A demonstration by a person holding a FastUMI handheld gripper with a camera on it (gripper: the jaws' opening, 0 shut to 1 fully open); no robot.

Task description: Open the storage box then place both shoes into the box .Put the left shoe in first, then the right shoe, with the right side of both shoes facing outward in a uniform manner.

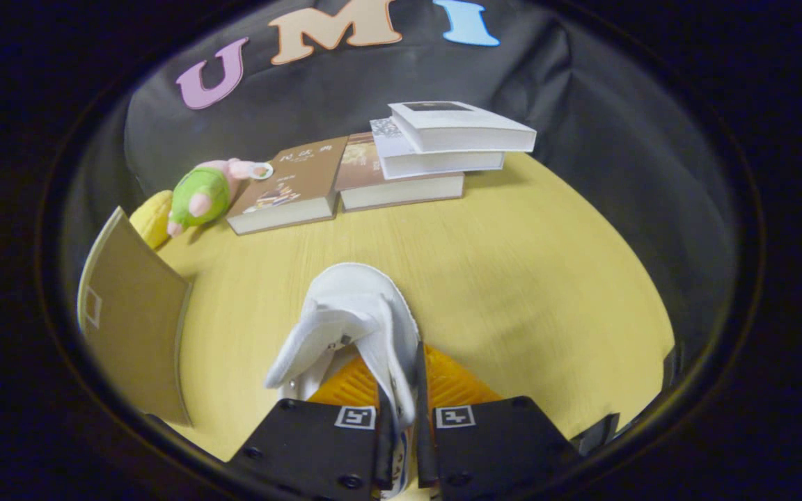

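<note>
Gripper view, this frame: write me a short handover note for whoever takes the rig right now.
Gripper: fingers shut on the white shoe, pinching its side wall; the toe points ahead, over the table.
Box: a brown cardboard flap stands up to the left of the fingers; it seems to be the opened box lid, but the box interior is out of sight.
Books and a plush toy lie beyond, at the far edge.
Done: lid apparently open, one shoe gripped. I cannot tell whether it is the left or right shoe.
Left: carry this shoe into the box, right side outward, then deal with the other shoe.
</note>
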